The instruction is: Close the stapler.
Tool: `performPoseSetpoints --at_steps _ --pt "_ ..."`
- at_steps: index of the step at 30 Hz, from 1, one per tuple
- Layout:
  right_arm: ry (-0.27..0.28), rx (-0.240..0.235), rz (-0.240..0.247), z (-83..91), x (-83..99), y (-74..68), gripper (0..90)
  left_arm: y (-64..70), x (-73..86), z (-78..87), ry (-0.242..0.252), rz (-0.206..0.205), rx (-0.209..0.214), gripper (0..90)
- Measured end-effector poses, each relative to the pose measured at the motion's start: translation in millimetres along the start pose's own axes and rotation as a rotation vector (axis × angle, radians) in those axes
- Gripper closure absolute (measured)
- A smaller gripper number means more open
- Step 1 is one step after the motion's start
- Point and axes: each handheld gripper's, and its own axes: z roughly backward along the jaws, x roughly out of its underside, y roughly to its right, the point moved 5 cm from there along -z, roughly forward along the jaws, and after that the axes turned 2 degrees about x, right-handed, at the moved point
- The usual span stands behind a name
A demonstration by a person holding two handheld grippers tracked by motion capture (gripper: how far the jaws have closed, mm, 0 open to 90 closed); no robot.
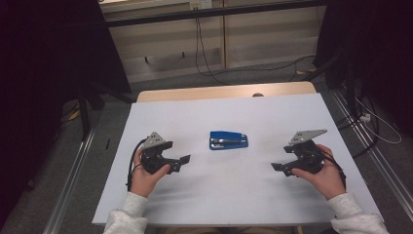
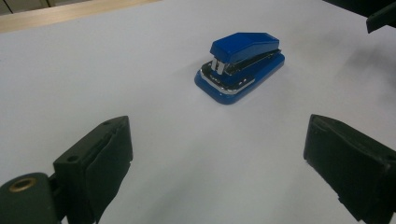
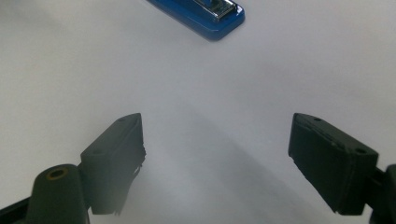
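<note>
We see a blue stapler (image 1: 228, 140) lying flat near the middle of the white surface (image 1: 224, 195), a little nearer the far edge than the near one, its long side running left to right. It stands alone — nothing touches it.

Our left gripper (image 1: 184, 159) sits toward the left edge, held in the left hand (image 1: 146, 176), and its jaws point inward toward the middle. In the left gripper view (image 2: 217, 158) the jaws stand wide apart with bare surface between them; the stapler (image 2: 241, 66) lies beyond the tips, well apart from both, roughly on the line between them.

Our right gripper (image 1: 276, 167) sits toward the right edge, held in the right hand (image 1: 325, 176), jaws also turned inward. In the right gripper view (image 3: 217, 161) the jaws are spread wide and hold nothing — the stapler (image 3: 205, 16) shows at the top edge, cut off, ahead of the tips and clear of them.

The stapler lies between the two grippers, slightly farther from us than either.
</note>
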Motion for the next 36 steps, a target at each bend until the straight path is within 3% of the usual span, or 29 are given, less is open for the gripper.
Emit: performPoseSetpoints --at_steps 36 --pt "-0.003 -0.017 0.007 19.4 18.0 -16.0 17.5 -12.5 28.1 46.5 0.007 0.023 -0.045 7.3"
